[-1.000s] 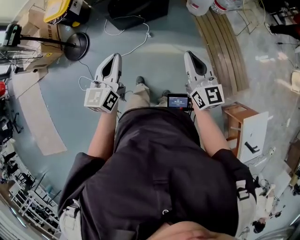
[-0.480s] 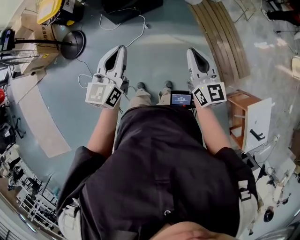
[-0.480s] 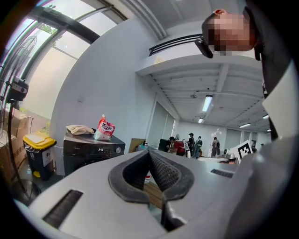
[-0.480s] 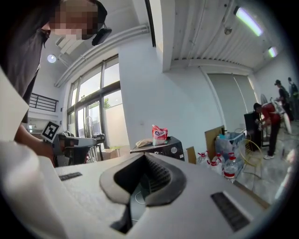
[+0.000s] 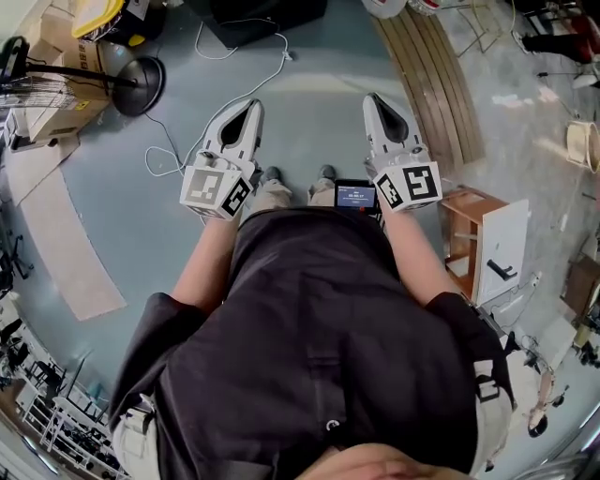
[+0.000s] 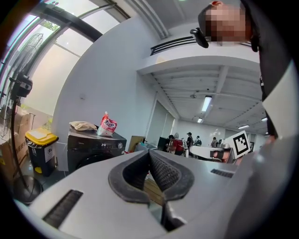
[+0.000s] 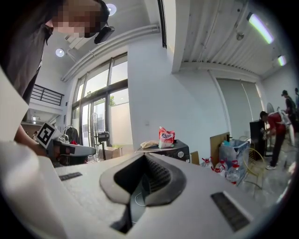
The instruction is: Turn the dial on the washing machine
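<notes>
The black washing machine [image 6: 91, 151] stands some way ahead against the white wall; it also shows in the right gripper view as a washing machine [image 7: 168, 151]. Its round dial [image 6: 120, 145] sits right of a lit display; the dial [image 7: 181, 154] shows small in the right gripper view. A pink bag [image 6: 108, 125] and a cloth [image 6: 84, 125] lie on top. My left gripper [image 5: 251, 105] and right gripper [image 5: 371, 99] are held level in front of me, both shut and empty, well short of the machine [image 5: 258, 11].
A yellow bin [image 6: 41, 138] and a fan stand [image 6: 18, 88] are left of the machine. Water bottles [image 7: 229, 169] and people [image 7: 274, 135] are to its right. On the floor lie a white cable [image 5: 225, 103], a fan base [image 5: 139, 73], wooden planks [image 5: 436, 84] and a small wooden table [image 5: 469, 239].
Both grippers and my body have shifted across the floor toward the machine; floor objects slid in the head view. The jaws stayed shut.
</notes>
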Demonstrator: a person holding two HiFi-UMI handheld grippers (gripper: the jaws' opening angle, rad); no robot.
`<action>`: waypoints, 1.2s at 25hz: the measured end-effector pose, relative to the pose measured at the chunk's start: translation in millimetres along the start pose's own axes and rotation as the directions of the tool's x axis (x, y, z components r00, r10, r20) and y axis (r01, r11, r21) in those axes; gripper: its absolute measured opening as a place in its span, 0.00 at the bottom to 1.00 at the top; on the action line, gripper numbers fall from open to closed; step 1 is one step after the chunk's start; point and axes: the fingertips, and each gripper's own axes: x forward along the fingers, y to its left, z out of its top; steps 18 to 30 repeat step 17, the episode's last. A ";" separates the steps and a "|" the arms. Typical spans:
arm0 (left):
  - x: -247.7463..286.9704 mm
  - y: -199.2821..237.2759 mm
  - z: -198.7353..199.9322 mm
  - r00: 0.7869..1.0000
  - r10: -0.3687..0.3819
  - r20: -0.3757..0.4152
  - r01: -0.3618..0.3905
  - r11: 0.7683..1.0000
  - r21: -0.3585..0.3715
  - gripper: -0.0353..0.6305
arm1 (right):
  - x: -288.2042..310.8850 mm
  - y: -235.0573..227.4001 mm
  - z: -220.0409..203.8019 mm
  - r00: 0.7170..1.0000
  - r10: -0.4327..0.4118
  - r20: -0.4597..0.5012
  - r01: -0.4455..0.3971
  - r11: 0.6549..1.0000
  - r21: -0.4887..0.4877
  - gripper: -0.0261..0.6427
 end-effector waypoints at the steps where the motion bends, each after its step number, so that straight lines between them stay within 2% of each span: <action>1: -0.8 1.5 0.2 1.000 0.005 0.000 -0.005 1.000 0.004 0.05 | -0.4 -0.7 1.4 1.000 -0.004 0.002 0.004 1.000 0.006 0.04; 12: -1.8 9.6 11.8 0.998 0.063 0.028 -0.065 0.996 0.057 0.05 | -10.8 -15.8 12.0 0.997 -0.076 0.013 0.075 0.997 0.005 0.04; 30: 4.5 3.2 15.3 0.998 0.054 0.027 -0.056 0.996 0.066 0.05 | -14.0 -21.2 12.3 0.998 -0.065 0.023 0.065 0.998 0.010 0.04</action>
